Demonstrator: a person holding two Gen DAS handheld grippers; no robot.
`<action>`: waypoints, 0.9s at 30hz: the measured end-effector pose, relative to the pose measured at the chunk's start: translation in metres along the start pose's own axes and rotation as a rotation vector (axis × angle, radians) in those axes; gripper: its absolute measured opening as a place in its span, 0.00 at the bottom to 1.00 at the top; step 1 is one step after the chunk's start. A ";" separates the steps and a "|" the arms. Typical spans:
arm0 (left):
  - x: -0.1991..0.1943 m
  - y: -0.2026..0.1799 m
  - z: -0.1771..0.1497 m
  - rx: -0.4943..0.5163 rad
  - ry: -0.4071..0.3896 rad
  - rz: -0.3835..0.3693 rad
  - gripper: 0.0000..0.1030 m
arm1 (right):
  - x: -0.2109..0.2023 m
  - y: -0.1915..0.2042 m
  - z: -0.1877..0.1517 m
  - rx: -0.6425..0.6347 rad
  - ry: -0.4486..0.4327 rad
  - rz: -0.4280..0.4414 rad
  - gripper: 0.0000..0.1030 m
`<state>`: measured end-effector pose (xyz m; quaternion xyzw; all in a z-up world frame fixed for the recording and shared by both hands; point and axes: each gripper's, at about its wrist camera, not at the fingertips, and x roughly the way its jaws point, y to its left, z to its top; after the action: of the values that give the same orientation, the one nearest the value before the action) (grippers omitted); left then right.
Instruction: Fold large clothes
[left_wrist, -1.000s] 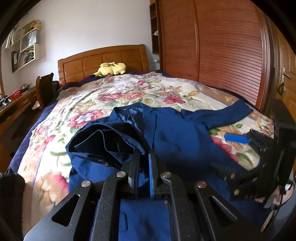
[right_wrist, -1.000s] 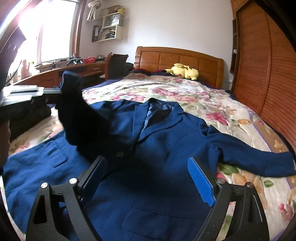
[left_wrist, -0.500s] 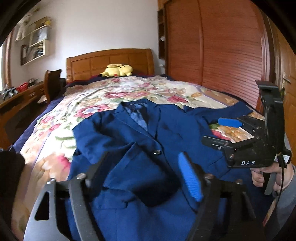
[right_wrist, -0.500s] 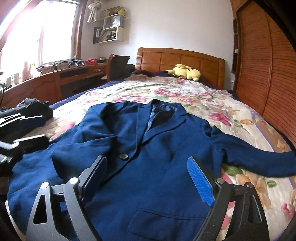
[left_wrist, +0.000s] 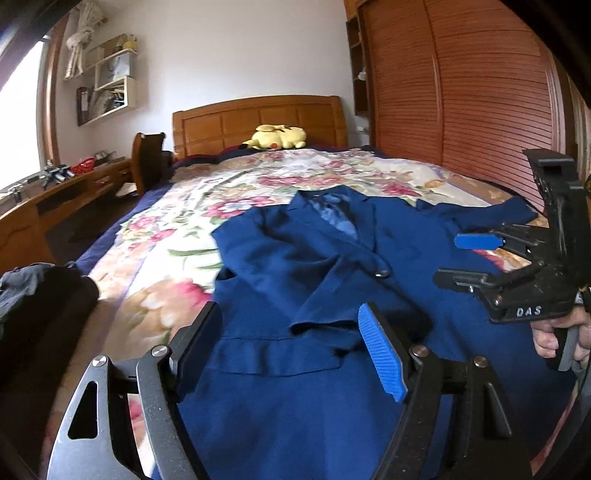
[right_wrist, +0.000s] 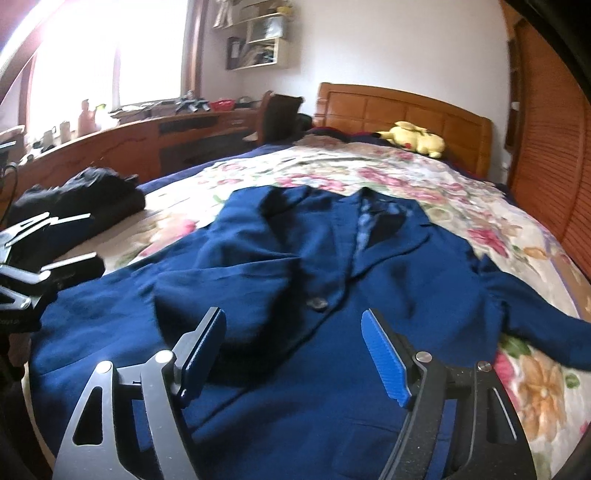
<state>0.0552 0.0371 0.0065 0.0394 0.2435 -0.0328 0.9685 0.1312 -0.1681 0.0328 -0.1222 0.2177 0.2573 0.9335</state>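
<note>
A navy blue suit jacket (left_wrist: 332, 280) lies face up on the floral bedspread (left_wrist: 192, 236), collar toward the headboard. Its left sleeve (right_wrist: 221, 284) is folded across the chest. Its other sleeve (right_wrist: 535, 314) stretches out to the right. My left gripper (left_wrist: 291, 343) is open and empty above the jacket's lower left part. My right gripper (right_wrist: 295, 350) is open and empty above the jacket's front near the button (right_wrist: 317, 303). The right gripper also shows in the left wrist view (left_wrist: 469, 258), and the left gripper shows at the left edge of the right wrist view (right_wrist: 74, 240).
A dark pile of clothes (right_wrist: 92, 192) lies on the bed's left edge. A yellow plush toy (left_wrist: 277, 137) sits by the wooden headboard (left_wrist: 258, 118). A desk (right_wrist: 129, 144) and chair (right_wrist: 277, 114) stand to the left, a slatted wardrobe (left_wrist: 461, 92) to the right.
My left gripper let go of the sleeve, which now lies folded across the jacket's chest, and pulled back toward the left. The right gripper stayed open and shifted slightly.
</note>
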 end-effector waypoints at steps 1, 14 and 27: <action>-0.001 0.004 -0.002 -0.010 0.000 0.001 0.75 | 0.002 0.005 0.001 -0.012 0.004 0.011 0.75; 0.004 0.035 -0.024 -0.054 0.049 -0.001 0.75 | 0.044 0.047 0.012 -0.115 0.068 0.120 0.73; 0.003 0.038 -0.027 -0.055 0.054 0.009 0.75 | 0.079 0.048 0.011 -0.124 0.173 0.164 0.49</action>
<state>0.0485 0.0777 -0.0165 0.0147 0.2702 -0.0206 0.9625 0.1701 -0.0904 -0.0005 -0.1832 0.2901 0.3342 0.8779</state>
